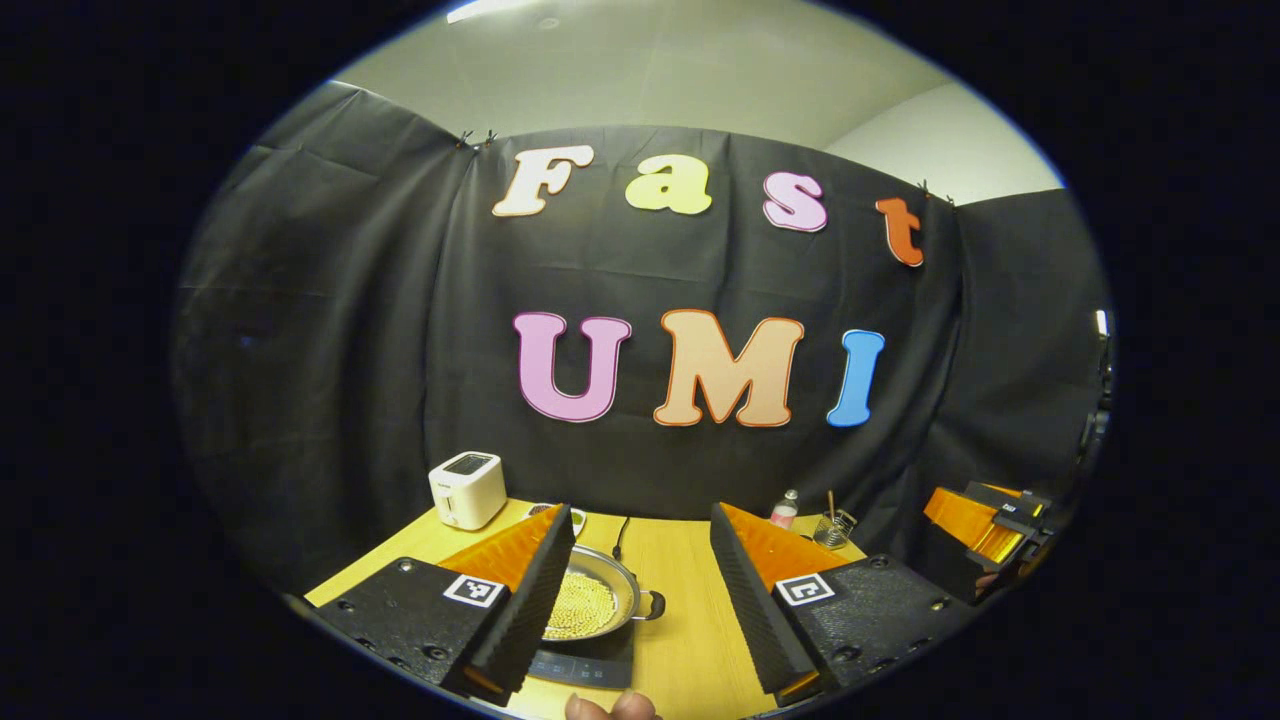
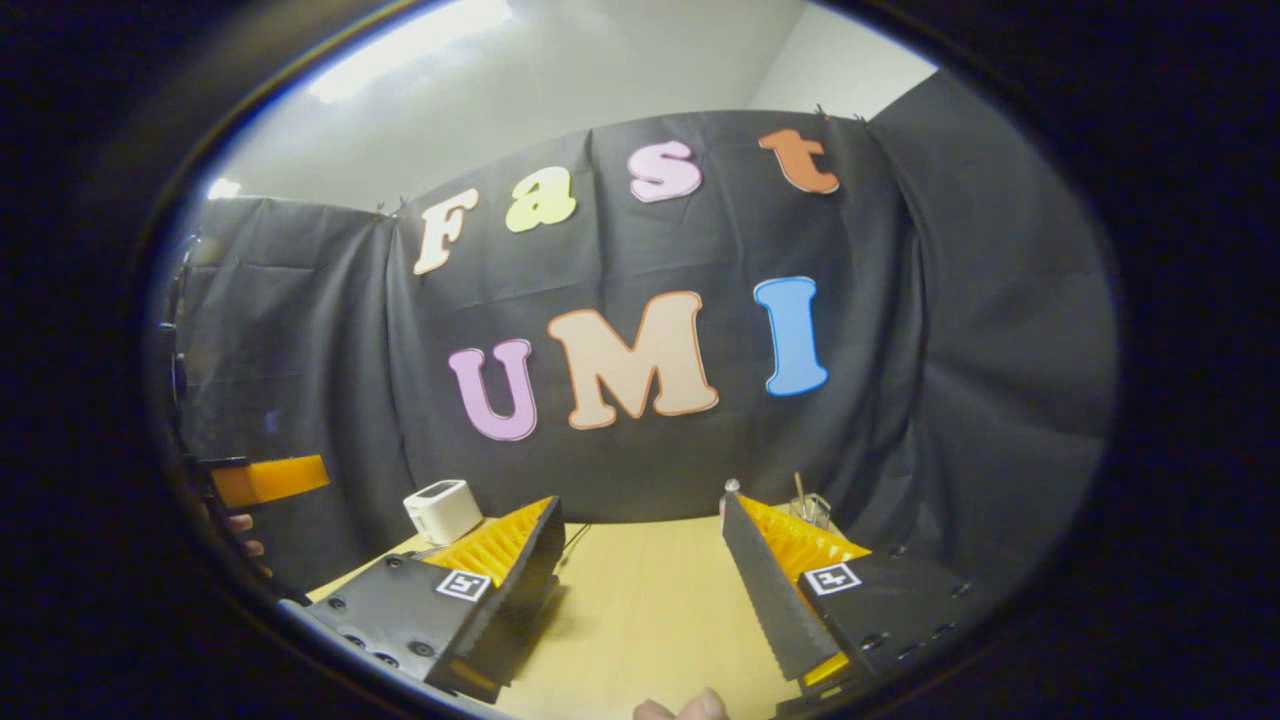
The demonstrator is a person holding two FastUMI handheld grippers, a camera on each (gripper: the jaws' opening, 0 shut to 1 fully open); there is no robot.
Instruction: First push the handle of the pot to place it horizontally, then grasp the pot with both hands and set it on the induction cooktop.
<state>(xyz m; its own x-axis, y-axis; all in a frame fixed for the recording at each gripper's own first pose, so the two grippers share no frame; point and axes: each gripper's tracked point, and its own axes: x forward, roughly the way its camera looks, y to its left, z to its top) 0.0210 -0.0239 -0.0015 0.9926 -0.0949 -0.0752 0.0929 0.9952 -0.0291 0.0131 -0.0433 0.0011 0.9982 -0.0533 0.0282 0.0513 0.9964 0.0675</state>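
Since the pot already sits on the induction cooktop, near left on the table, placement looks done; handle orientation hard to judge. Left gripper jaws wide, empty, raised. Right gripper likewise wide, empty. Left gripper view shows pot and cooktop; both show toaster far left.

Shiny metal pot; smooth pale wooden table; glossy white plastic toaster; matt, ribbed black finger pads.
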